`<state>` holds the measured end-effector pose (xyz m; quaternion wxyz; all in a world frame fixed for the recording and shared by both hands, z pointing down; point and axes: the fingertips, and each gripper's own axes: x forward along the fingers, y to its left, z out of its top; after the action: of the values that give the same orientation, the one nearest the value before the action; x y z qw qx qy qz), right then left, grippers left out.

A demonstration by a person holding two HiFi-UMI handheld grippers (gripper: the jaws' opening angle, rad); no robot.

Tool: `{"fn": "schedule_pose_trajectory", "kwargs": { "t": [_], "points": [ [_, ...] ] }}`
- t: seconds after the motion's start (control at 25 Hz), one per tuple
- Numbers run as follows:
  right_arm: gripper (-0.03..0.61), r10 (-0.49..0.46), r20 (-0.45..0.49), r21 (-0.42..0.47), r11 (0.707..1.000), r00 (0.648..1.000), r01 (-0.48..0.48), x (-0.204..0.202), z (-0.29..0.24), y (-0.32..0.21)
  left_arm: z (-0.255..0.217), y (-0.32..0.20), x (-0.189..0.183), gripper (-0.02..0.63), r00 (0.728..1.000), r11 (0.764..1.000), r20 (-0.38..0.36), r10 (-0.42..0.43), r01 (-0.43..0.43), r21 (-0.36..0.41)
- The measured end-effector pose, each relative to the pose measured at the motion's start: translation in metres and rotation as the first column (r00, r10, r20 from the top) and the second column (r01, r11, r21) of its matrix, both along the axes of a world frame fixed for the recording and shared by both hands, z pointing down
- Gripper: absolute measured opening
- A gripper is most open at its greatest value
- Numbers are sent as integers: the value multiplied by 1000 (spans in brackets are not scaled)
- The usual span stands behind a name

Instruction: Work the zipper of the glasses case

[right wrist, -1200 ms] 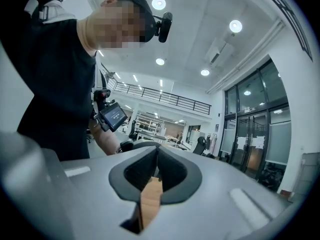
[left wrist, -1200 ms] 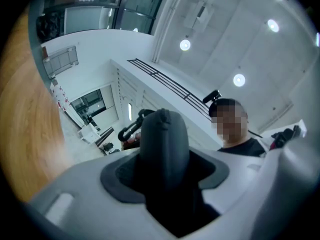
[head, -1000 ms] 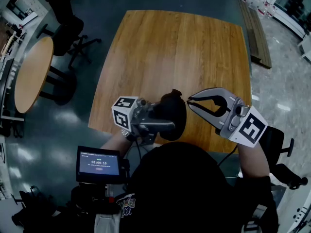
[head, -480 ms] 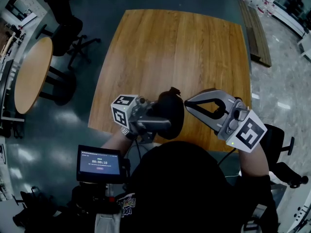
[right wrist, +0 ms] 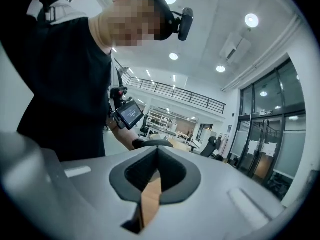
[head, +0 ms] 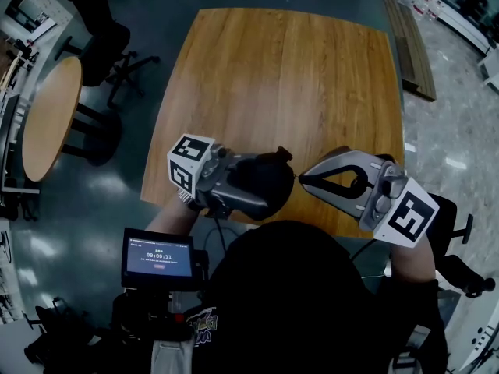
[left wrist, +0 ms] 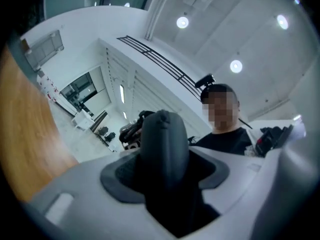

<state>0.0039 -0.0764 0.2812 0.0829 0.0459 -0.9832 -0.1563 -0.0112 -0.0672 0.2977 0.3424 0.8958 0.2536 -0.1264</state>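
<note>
Seemingly early — left tool (head: 261,182) grasps the black oval glasses case (head: 282,174); right tool (head: 301,181), clenched, meets its zipper edge.

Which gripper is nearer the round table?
Left. The left gripper, holding the glasses case, sits toward the round table; the right gripper lies beyond the case.

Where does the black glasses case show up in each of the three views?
Head view: glasses case sits low centre, gripped by the left claw.
Left gripper view: dead centre, an upright dark shape between the pads.
Right gripper view: probably the dark arc just beyond the shut right claw; hard to tell.
Shared landmark: the wooden table, at the left edge, and through the claw gap.
</note>
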Motion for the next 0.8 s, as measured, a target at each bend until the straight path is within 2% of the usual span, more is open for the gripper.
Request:
{"fn": "schedule_pose_trajectory", "kwargs": {
  "t": [0.08,0.16,0.2,0.28,0.32,0.4,0.44,0.56,0.64,0.68,0.8],
  "points": [
    [3,5,-22,5,1000,1000,-5,0,3,0,1,-6,0,258,998,999,-36,-46,46,-13],
    [3,-12,-41,-10,1000,999,11,4,5,2,1,-4,1,256,998,998,-59,-32,29,-48],
    [3,-17,-48,-14,1000,999,16,6,4,3,0,-3,2,258,998,999,-58,-33,31,-42],
    [3,-23,-89,19,1000,996,24,4,6,8,-5,-9,2,258,994,996,-76,-78,75,-39],
    [3,-30,-138,61,997,990,39,-2,12,14,-12,-19,-3,258,986,991,-124,-110,99,-90],
    [3,-39,-250,160,984,967,81,-17,35,26,-29,-50,-21,258,942,958,-255,-217,155,-242],
    [3,-36,-257,176,981,966,83,-22,41,26,-35,-64,-29,258,916,938,-296,-272,183,-295],
    [3,29,-136,131,991,990,-11,-19,38,9,-39,-89,-38,258,865,889,-310,-394,273,-369],
    [3,92,-71,100,991,993,-84,-16,37,-3,-35,-102,-42,258,827,838,-284,-485,346,-422],
    [4,122,-46,87,989,991,-118,-15,38,-7,-32,-109,-45,258,799,798,-265,-540,386,-463],
    [5,214,18,39,976,977,-214,-16,48,-17,-22,-134,-57,258,686,638,-195,-701,479,-603]
  ]
}}
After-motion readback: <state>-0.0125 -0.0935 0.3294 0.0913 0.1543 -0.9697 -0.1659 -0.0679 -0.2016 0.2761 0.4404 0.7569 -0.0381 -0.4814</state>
